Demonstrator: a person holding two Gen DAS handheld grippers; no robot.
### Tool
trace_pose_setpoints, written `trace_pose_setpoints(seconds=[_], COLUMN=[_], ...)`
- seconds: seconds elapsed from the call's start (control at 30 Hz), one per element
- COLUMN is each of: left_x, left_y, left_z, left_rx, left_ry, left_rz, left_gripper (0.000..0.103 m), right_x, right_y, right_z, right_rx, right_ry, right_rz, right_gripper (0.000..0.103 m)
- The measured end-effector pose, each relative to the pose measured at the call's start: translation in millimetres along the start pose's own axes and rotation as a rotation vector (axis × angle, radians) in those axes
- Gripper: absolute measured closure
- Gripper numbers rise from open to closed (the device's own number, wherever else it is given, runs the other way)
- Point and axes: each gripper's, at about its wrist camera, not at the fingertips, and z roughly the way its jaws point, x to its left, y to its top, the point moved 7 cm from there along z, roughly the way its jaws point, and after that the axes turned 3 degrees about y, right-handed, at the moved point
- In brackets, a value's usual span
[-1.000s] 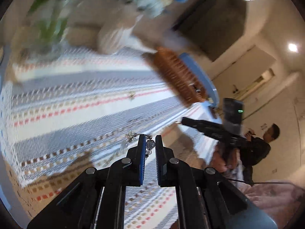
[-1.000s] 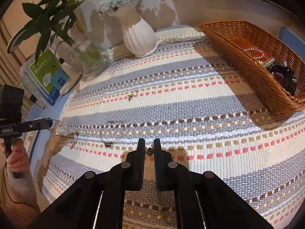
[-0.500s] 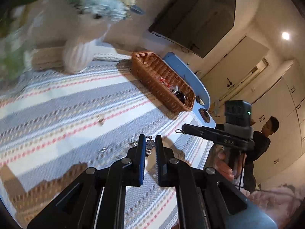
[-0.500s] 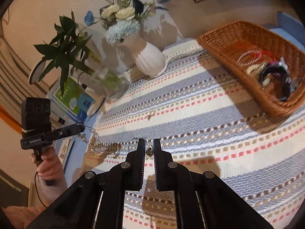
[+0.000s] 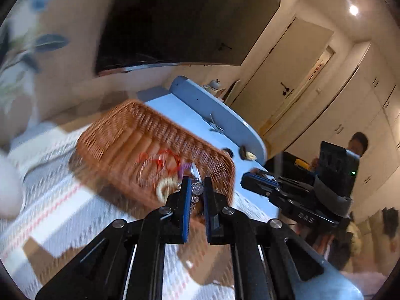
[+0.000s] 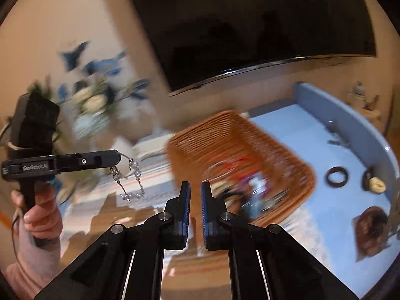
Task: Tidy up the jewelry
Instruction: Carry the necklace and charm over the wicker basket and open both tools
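Observation:
My left gripper [image 5: 197, 187] is shut on a silver chain with clear crystal beads [image 5: 196, 190]. In the right wrist view the same gripper [image 6: 117, 158] is in the air at left and the chain [image 6: 130, 182] hangs from its tip. A brown wicker basket [image 5: 120, 135] lies ahead on the striped cloth, holding red hoops [image 5: 160, 160] and other jewelry; it also shows in the right wrist view [image 6: 225, 137]. My right gripper [image 6: 195, 195] has its jaws close together with nothing visible between them. It appears in the left wrist view [image 5: 246, 178] to the right of the basket.
A blue table [image 6: 332, 195] beyond the basket carries a dark ring [image 6: 337, 177], a pale piece [image 6: 377, 185] and a brown item [image 6: 372, 230]. A flower vase [image 6: 92, 115] stands at back left. A dark TV [image 6: 250, 25] hangs on the wall. A person [image 5: 357, 147] stands far right.
Both grippers have risen and swung right toward the basket. The left gripper has carried the chain off the cloth into the air.

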Motion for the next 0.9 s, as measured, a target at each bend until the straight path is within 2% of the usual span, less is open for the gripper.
trace_pose_setpoints(seconds=[0.13,0.27,0.4,0.47,0.5,0.53,0.57,0.6,0.67,0.77,0.87,0.9], left_x=[7,18,22,23,24,28,30,32,33,30,27,26], left_y=[14,9,5,4,3,1,0,-1,-7,-17,-31,-36], left_z=[55,90,100,100,101,102,101,100,92,75,46,35], left_rx=[0.042,0.085,0.074,0.073,0.078,0.094,0.099,0.098,0.091,0.085,0.063,0.052], left_ry=[0.020,0.016,0.053,0.024,0.015,0.027,0.035,0.044,0.040,-0.007,0.023,0.033], left_rz=[-0.018,-0.047,-0.031,-0.059,-0.081,-0.098,-0.100,-0.100,-0.114,-0.130,-0.100,-0.090], left_gripper=[0.096,0.096,0.096,0.095,0.094,0.089,0.082,0.081,0.081,0.081,0.081,0.081], right_x=[-44,-64,-49,-39,-35,-32,-27,-22,-13,2,13,15], right_y=[11,7,-10,-17,-22,-28,-36,-45,-68,-107,-130,-133], right_z=[27,50,37,22,15,9,1,-5,-9,5,25,32], right_rx=[0.015,0.063,0.077,0.060,0.062,0.064,0.066,0.073,0.113,0.219,0.290,0.304], right_ry=[-0.027,-0.018,0.034,0.039,0.051,0.063,0.073,0.084,0.095,0.079,0.034,0.021], right_rz=[0.073,0.131,0.067,0.032,0.019,0.009,-0.008,-0.026,-0.054,-0.113,-0.181,-0.194], right_gripper=[0.094,0.094,0.092,0.090,0.081,0.066,0.059,0.054,0.054,0.055,0.061,0.069])
